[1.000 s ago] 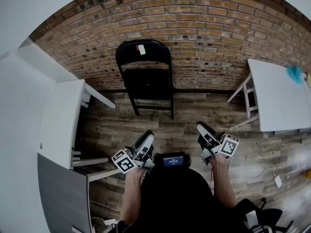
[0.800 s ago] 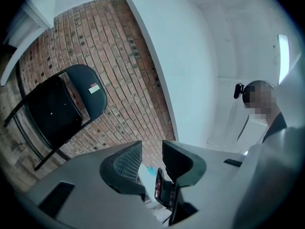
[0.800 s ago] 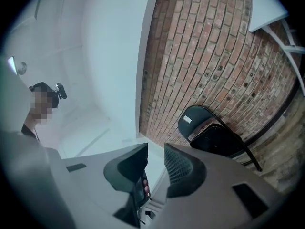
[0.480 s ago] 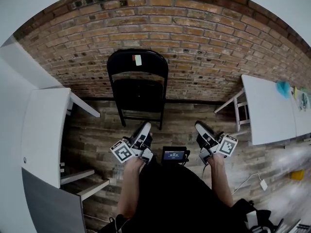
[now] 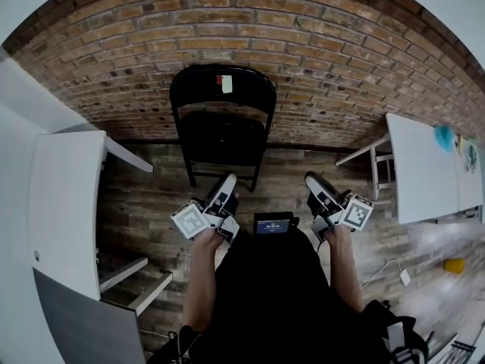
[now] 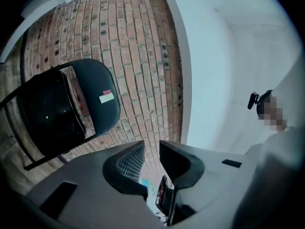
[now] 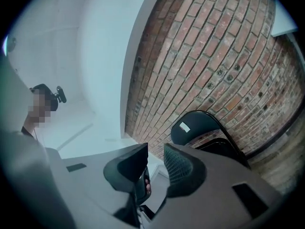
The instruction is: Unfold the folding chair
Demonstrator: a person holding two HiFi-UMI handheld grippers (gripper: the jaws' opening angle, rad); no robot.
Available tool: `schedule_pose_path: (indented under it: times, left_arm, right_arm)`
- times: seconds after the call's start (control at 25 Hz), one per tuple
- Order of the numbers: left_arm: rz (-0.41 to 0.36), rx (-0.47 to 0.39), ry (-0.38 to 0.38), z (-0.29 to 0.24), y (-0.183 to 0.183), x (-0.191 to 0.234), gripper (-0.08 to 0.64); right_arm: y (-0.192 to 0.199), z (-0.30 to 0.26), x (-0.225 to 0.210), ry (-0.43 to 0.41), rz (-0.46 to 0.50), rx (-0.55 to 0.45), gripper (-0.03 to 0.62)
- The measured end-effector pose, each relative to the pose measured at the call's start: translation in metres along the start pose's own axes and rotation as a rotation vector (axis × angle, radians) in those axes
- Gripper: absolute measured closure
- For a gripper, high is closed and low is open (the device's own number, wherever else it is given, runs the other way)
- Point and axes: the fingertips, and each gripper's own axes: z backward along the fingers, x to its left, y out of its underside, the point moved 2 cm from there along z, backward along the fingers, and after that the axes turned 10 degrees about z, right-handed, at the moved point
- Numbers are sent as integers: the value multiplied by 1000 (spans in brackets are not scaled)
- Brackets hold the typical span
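Well, behind the chair (image 5: 220, 127) a brick wall (image 5: 318, 51) fills the far side, and the chair stands folded, leaning against it. A plank floor (image 5: 151, 203) runs under the chair. One white table (image 5: 64, 196) stands left of the chair and another (image 5: 424, 165) right of it, both well apart from it. Just in front of the chair hang the left gripper (image 5: 227, 180) and the right gripper (image 5: 312, 180), neither touching it. The left jaws have just been opening. The right jaws are narrowly parted, and neither pair grasps anything.

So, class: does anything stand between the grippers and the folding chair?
Nothing visible: only bare floor separates the left gripper and right gripper from the chair. The left one's fingers have just been opening, empty.
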Motion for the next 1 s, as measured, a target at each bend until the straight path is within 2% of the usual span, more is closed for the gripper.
schedule_pose_path:
  times: [0.12, 0.32, 0.44, 0.8, 1.0]
  left_arm:
    - [-40, 2, 10, -1, -15, 8, 472]
    - [-109, 28, 10, -9, -29, 18, 518]
    - [-155, -9, -7, -26, -45, 23, 518]
    - [-215, -99, -57, -96, -77, 22, 518]
    - [-227, -153, -115, -110, -75, 29, 517]
  right_arm:
    - [-2, -20, -9, -1, -13, 25, 503]
    - [-10, -59, -32, -44, -11, 81, 503]
    - [-24, -85, -47, -81, 1, 104, 503]
    - [-79, -138, -93, -210, -5, 186, 503]
    - [-91, -146, -123, -268, -76, 212, 503]
